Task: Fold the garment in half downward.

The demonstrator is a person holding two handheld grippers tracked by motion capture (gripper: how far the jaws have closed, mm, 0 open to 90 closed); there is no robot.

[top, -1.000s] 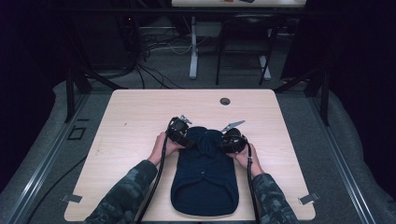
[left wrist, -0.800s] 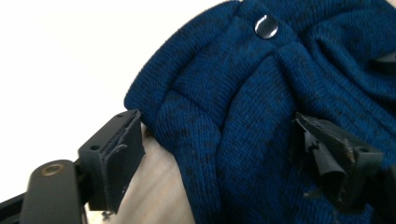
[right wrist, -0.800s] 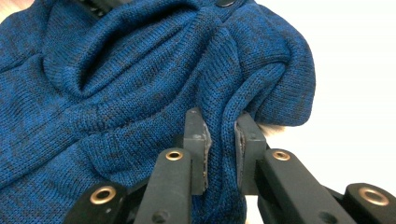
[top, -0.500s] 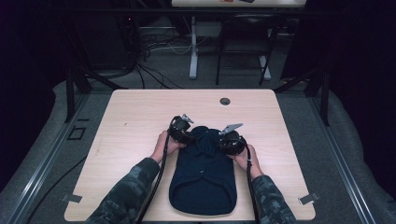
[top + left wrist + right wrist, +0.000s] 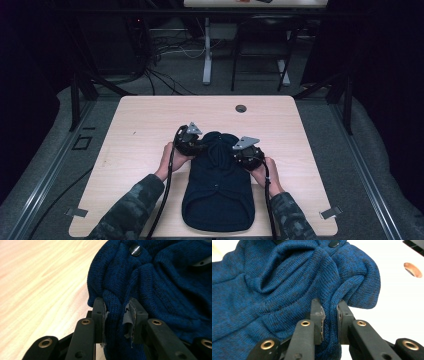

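— Where does the garment lie?

— A dark blue knitted sweater (image 5: 217, 192) lies on the light wooden table (image 5: 140, 125), toward the person's side and about in the middle from left to right. Its lower hem points at the near edge; its upper part is bunched into folds between the two grippers.

— What is the left gripper doing?

— The left gripper (image 5: 116, 312) is clamped on a fold of the sweater's (image 5: 162, 290) edge: in the left gripper view a ridge of knit stands pinched between the two jaws, with frayed grey pad lining showing on the inner faces. A dark round button (image 5: 135, 250) sits on the cloth farther up. In the high view the same gripper (image 5: 192, 144) sits at the upper left of the garment, held by the person's left hand (image 5: 169, 157).

— And the right one?

— The right gripper (image 5: 329, 315) likewise grips a fold of the sweater (image 5: 274, 282), the knit squeezed between its jaws near the cloth's outer edge. Another dark button (image 5: 334, 243) shows at the top, and a round hole in the tabletop (image 5: 412, 269) lies beyond. From above, this gripper (image 5: 246, 154) is at the garment's upper right, in the right hand (image 5: 266, 172).

— Anything else?

— The sleeves are camouflage (image 5: 127, 212), and a cable (image 5: 162, 200) trails back from the left gripper
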